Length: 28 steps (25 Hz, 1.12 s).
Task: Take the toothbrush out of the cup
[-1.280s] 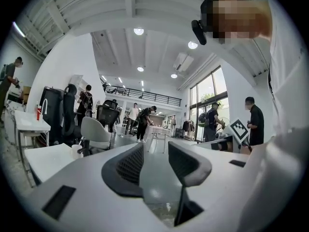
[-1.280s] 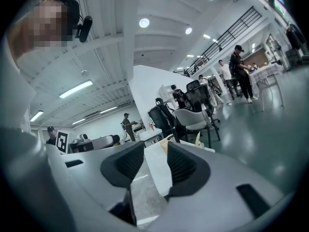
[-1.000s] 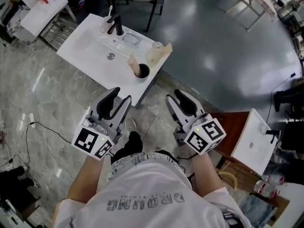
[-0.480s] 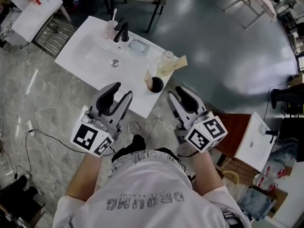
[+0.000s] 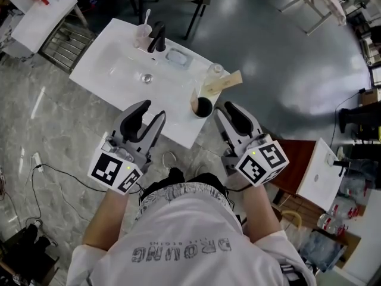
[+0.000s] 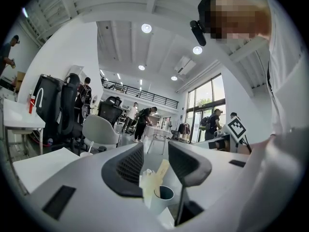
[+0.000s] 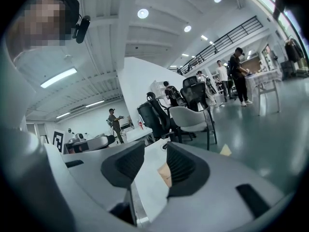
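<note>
1. The white washbasin counter (image 5: 113, 70) lies closer under the head view than a second ago. The person has stepped up to it, and its near corner now sits between the left gripper (image 5: 152, 113) and the right gripper (image 5: 226, 115).
2. On that near corner stands a pale round cup with a dark inside (image 5: 202, 106). Earlier it lay ahead of the left gripper; now it is just ahead of the right one. A pale beige flat piece (image 5: 223, 82) leans out of it toward the counter's right edge.
3. The left gripper (image 6: 154, 151) has its jaws spread with nothing between them. Through the gap, the round cup (image 6: 161, 195) and the beige piece (image 6: 161, 170) show at the counter's near corner, not yet within reach.
4. The right gripper (image 7: 154, 161) is likewise spread and empty. Only the counter top and the beige piece (image 7: 165, 174) show beyond it.
5. At the counter's far edge, beside the black tap (image 5: 158, 36), a small pinkish cup (image 5: 143, 33) holds a thin white toothbrush (image 5: 147, 18) upright. Nothing has been lifted out.
6. The beige piece may be a packaged brush, but it is too small to tell, so either cup could be the one meant.
7. The walk-up looks finished and a reach is due. The near cup suits the right gripper, while the far cup needs a stretch across the counter.
</note>
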Available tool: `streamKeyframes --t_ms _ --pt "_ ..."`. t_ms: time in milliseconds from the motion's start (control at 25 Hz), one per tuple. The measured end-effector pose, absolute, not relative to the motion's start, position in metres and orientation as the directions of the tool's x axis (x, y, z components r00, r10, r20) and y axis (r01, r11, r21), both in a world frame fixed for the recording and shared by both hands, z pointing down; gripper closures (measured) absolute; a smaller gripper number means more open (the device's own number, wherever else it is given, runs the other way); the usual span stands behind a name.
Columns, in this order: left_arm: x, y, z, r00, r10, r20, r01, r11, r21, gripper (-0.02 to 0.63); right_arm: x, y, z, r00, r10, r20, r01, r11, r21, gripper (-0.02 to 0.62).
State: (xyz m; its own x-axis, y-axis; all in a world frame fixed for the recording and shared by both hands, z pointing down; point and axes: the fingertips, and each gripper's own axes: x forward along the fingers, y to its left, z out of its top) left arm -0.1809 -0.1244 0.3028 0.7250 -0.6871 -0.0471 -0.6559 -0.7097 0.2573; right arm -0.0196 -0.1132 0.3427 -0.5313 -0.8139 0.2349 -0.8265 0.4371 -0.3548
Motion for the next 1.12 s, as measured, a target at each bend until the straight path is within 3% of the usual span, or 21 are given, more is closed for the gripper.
streamKeyframes --t_ms 640,1120 --pt "-0.164 -0.138 0.31 0.701 -0.713 -0.01 -0.689 -0.682 0.246 0.431 -0.002 -0.143 0.356 -0.557 -0.798 0.23 -0.807 0.454 -0.378 0.442" --pt "-0.114 -0.172 0.315 0.69 -0.723 0.033 -0.709 -0.666 0.232 0.431 0.054 -0.183 0.368 -0.554 -0.797 0.241 -0.803 0.435 -0.408 0.445"
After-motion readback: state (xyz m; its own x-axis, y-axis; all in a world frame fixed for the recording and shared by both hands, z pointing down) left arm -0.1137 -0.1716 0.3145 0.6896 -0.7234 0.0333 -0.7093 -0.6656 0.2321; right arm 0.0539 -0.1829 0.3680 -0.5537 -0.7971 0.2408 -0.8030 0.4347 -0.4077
